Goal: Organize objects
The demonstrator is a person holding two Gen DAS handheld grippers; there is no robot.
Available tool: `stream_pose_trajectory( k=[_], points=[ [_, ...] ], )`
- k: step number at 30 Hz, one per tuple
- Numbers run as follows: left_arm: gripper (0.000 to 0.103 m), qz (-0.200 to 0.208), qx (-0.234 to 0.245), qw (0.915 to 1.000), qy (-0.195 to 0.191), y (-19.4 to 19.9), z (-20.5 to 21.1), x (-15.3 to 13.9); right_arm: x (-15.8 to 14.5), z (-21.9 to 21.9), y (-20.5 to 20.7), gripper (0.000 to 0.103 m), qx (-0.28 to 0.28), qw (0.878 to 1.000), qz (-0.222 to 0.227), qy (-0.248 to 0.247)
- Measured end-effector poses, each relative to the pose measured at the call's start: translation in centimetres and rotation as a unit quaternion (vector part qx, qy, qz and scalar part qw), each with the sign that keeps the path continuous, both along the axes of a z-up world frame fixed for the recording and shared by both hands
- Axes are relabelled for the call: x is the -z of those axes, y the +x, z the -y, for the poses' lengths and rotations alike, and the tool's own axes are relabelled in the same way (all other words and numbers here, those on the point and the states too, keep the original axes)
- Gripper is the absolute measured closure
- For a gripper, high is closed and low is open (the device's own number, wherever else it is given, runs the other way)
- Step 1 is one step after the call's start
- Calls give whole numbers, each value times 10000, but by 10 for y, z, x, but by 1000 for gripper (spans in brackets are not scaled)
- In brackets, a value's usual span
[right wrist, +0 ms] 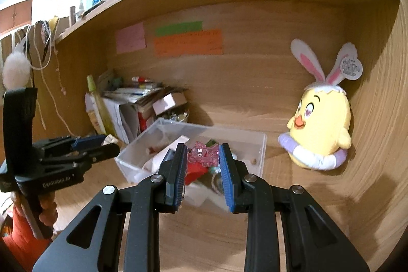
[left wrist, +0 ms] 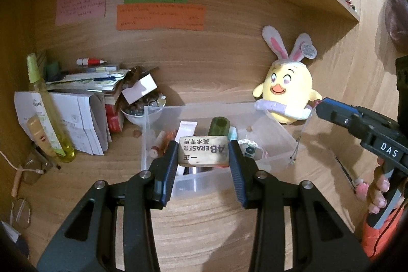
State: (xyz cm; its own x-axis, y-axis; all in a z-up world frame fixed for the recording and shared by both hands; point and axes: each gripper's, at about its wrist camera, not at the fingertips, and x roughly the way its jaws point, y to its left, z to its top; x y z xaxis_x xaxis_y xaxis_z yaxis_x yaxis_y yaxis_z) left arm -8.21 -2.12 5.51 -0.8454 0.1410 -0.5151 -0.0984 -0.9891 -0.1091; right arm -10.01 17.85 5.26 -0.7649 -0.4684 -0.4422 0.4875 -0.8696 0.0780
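Note:
My left gripper (left wrist: 203, 153) is shut on a worn 4B eraser (left wrist: 203, 151) and holds it above the near part of a clear plastic box (left wrist: 278, 137) with several small items inside. My right gripper (right wrist: 202, 156) is shut on a pink glittery charm (right wrist: 203, 153) and holds it over the same box (right wrist: 257, 157). The left gripper also shows at the left of the right wrist view (right wrist: 102, 144). The right gripper shows at the right of the left wrist view (left wrist: 331, 111).
A yellow chick plush with bunny ears (left wrist: 288, 88) leans on the back wall right of the box. Papers, books, a bowl of small items (left wrist: 142, 108) and a yellow spray bottle (left wrist: 48, 108) crowd the left. Glasses (left wrist: 33, 170) lie at the left edge. A shelf hangs overhead.

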Motion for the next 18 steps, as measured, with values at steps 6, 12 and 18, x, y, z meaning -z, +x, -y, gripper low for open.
stream_pose_trajectory(
  k=[6, 12, 18],
  points=[
    [64, 118, -22, 9999, 106, -18, 1, 6, 1, 5, -21, 79, 114, 9999, 33, 82],
    [64, 304, -26, 9995, 117, -39, 0, 18, 17, 6, -41, 79, 122, 9994, 316, 88],
    [64, 520, 61, 9984, 193, -44, 3, 30, 38, 12, -56, 79, 162, 9980, 579, 208]
  ],
)
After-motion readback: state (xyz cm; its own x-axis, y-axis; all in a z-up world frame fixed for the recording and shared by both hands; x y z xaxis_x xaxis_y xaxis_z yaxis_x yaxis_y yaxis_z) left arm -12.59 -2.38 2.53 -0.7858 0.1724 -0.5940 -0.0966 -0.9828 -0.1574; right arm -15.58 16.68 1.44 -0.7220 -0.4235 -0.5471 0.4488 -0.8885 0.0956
